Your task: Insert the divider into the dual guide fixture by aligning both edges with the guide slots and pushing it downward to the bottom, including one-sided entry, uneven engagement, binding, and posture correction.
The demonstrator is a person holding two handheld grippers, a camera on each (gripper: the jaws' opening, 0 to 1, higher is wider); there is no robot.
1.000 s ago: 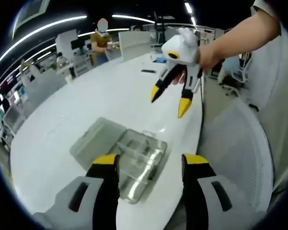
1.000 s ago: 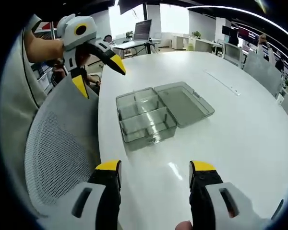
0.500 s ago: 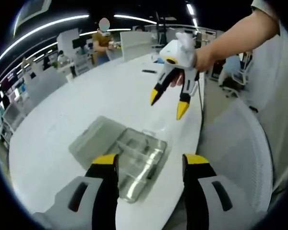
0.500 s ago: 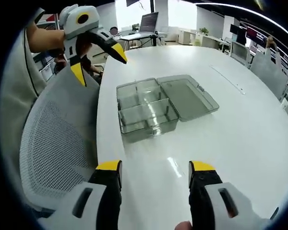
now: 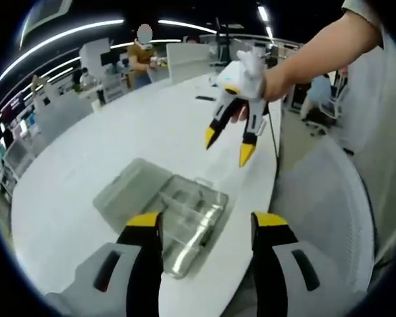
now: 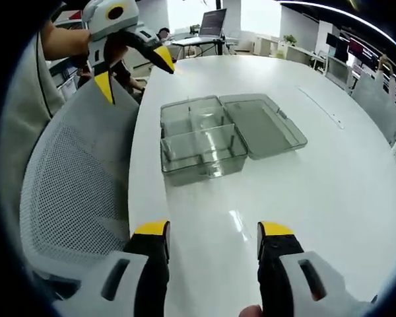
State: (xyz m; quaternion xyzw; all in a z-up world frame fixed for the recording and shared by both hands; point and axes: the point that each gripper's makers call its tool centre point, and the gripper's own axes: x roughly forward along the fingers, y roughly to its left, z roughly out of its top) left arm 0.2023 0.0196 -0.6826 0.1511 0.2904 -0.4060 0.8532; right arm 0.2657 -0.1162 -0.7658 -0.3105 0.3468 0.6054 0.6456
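A clear plastic box (image 6: pixel 199 146) with inner partitions stands on the white table (image 6: pixel 330 191), its hinged lid (image 6: pixel 267 125) lying open beside it. A clear divider wall (image 6: pixel 197 135) crosses its inside; how deep it sits I cannot tell. My right gripper (image 6: pixel 213 231) is open and empty, held well short of the box. My left gripper (image 6: pixel 133 74) hovers open in a hand to the box's left. In the left gripper view, the box (image 5: pixel 188 221) lies just beyond my open left gripper (image 5: pixel 206 224), and the right gripper (image 5: pixel 228 142) hangs open above the table edge.
A white mesh chair (image 6: pixel 72 191) stands against the table edge beside the box; the same chair (image 5: pixel 323 211) appears at the right. A small dark item (image 5: pixel 203 98) lies far across the table. A person (image 5: pixel 142 56) stands among desks beyond.
The right gripper has dropped a little and drifted toward the box, which looks slightly larger in its view. Both grippers stay open and empty. The box has not moved.
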